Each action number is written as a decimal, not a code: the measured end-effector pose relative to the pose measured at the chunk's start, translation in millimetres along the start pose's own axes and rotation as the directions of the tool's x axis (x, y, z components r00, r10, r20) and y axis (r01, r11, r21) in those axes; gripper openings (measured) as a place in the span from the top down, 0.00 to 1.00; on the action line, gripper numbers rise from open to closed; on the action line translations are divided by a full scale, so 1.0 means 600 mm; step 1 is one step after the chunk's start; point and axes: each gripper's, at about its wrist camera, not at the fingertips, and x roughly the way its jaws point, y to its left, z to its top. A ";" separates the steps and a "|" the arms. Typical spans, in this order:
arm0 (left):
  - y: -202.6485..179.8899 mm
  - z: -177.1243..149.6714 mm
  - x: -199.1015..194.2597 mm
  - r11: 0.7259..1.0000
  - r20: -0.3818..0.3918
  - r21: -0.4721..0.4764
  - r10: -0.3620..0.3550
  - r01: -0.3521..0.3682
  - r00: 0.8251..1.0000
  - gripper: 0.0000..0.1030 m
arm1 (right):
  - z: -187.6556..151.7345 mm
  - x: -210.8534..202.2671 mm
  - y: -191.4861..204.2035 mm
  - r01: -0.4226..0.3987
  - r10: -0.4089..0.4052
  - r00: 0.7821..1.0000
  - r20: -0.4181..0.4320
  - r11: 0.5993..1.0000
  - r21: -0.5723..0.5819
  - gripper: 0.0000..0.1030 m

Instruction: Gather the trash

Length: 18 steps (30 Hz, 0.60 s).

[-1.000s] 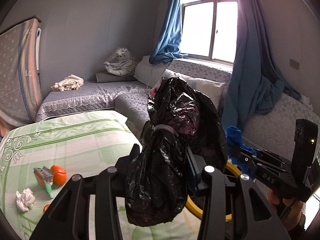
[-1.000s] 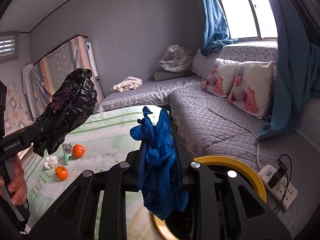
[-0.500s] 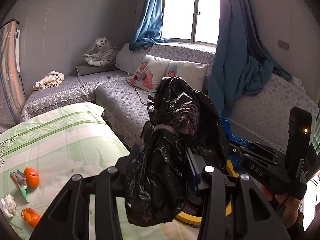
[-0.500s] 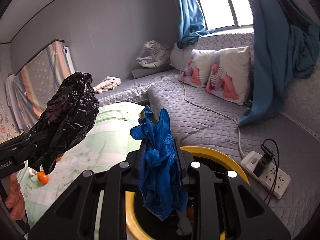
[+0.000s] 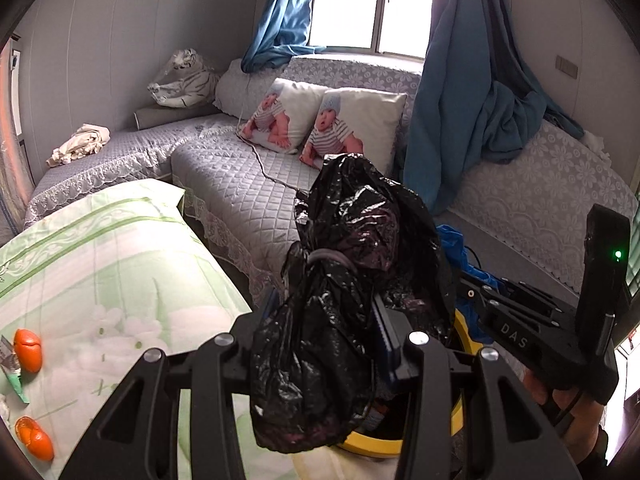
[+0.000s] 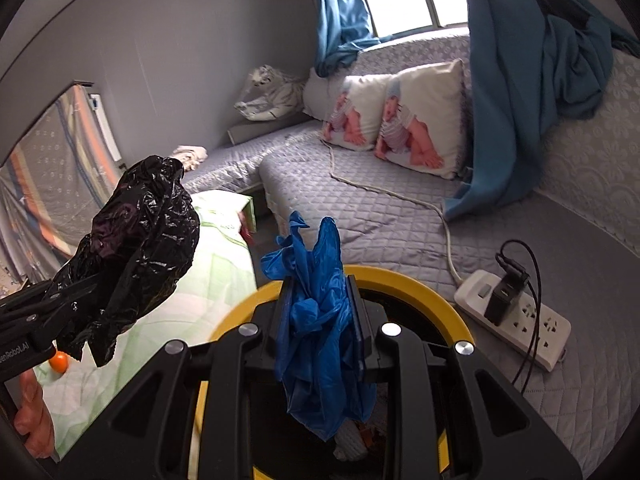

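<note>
My left gripper (image 5: 326, 320) is shut on a crumpled black plastic bag (image 5: 340, 304), which also shows in the right wrist view (image 6: 136, 248). My right gripper (image 6: 322, 312) is shut on a crumpled blue plastic bag (image 6: 320, 320) and holds it over the open yellow-rimmed trash bin (image 6: 416, 284). The bin (image 5: 380, 446) sits just below and right of the black bag in the left wrist view. Orange peels (image 5: 28, 350) and a wrapper (image 5: 12, 376) lie on the green table cloth (image 5: 120, 280).
A grey quilted sofa (image 6: 380, 208) with two baby-print pillows (image 6: 420, 116) runs behind the bin. A white power strip (image 6: 516, 320) with a cable lies on it to the right. Blue curtains (image 5: 472, 92) hang by the window.
Both grippers have moved right, away from the table and toward the bin. The blue bag is now over the bin's opening. Both bags stay gripped.
</note>
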 end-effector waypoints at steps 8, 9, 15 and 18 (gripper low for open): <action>0.002 -0.015 0.070 0.999 -0.085 -0.041 -0.039 0.035 0.996 0.61 | -0.019 0.032 -0.022 0.033 -0.030 0.999 -0.043 0.998 0.058 0.77; 0.002 -0.017 0.075 0.998 -0.093 -0.043 -0.041 0.037 0.995 0.61 | -0.021 0.036 -0.025 0.033 -0.030 0.998 -0.049 0.997 0.067 0.77; -0.006 -0.027 0.114 0.998 -0.147 -0.050 -0.050 0.043 0.988 0.61 | -0.035 0.059 -0.040 0.037 -0.028 0.996 -0.084 0.993 0.108 0.77; -0.006 -0.032 0.128 0.997 -0.169 -0.060 -0.061 0.051 0.984 0.61 | -0.043 0.073 -0.049 0.040 -0.026 0.994 -0.107 0.991 0.126 0.77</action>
